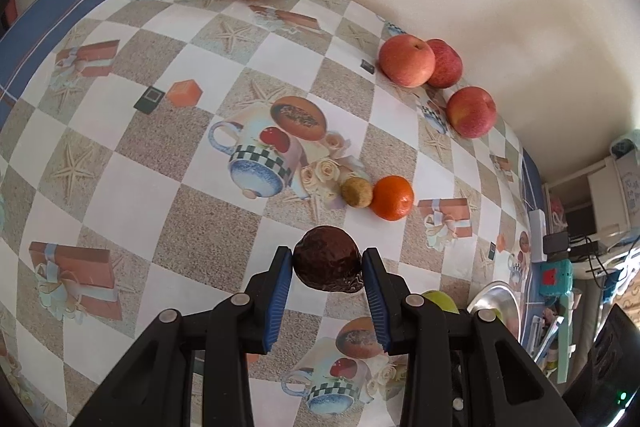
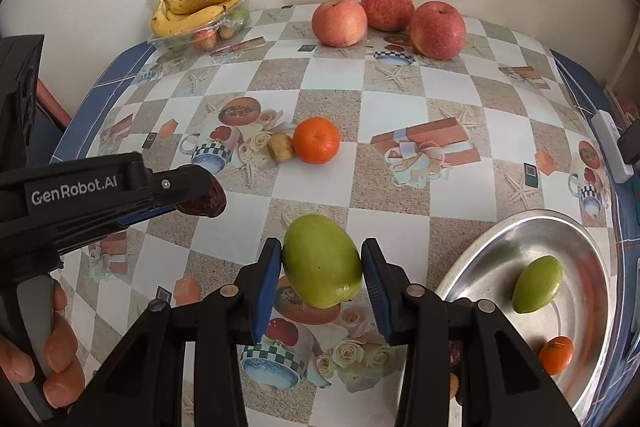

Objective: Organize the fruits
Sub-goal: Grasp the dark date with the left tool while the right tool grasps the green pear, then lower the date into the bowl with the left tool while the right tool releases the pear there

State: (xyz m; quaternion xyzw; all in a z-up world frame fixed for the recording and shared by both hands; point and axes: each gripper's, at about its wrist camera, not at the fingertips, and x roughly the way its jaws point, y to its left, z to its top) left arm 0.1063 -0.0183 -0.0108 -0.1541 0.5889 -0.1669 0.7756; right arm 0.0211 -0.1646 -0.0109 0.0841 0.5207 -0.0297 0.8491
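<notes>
My left gripper is shut on a dark brown wrinkled fruit, held above the patterned tablecloth; in the right wrist view the same fruit shows at the tip of the left gripper. My right gripper is shut on a green fruit, lifted off the table. A steel bowl at the right holds another green fruit and a small orange one. An orange and a small brown fruit lie mid-table.
Three red apples sit by the back wall. A clear plastic tray with bananas and small fruits stands at the back left. A hand grips the left tool's handle. Shelves and clutter lie beyond the table's right edge.
</notes>
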